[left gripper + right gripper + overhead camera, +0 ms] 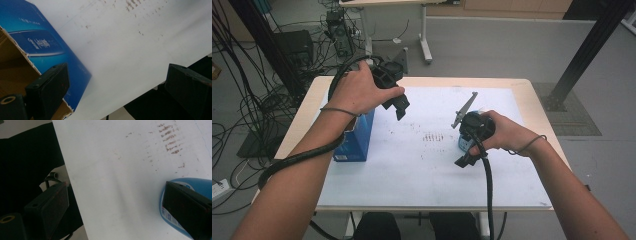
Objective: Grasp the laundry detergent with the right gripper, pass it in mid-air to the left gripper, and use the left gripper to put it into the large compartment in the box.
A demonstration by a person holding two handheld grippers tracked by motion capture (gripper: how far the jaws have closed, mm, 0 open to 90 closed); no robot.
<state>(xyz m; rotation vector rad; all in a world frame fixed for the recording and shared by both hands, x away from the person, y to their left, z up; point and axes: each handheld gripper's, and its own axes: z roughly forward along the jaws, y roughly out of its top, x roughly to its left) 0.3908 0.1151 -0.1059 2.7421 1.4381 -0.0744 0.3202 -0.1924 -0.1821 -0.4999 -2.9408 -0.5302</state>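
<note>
A person's two forearms reach in from the near edge over a pale wooden tabletop (pixel 532 95) covered by a smooth white sheet (pixel 422 170) with a patch of rusty brown speckles near its middle.

The left gripper (pixel 401 107), black and blocky, hovers above the far left part of the sheet. Its jaws are spread wide with nothing between them. Just to its near left stands a glossy blue cardboard box (pixel 357 137), rectangular, its top open so that the raw brown inside and a ragged torn edge show.

The right gripper (pixel 463 159) is at the right of the sheet, jaws released and wide apart, pointing toward the near edge. A small rounded blue object (pixel 463 144) with a printed label lies on the sheet beside one jaw; whether they touch is unclear.
</note>
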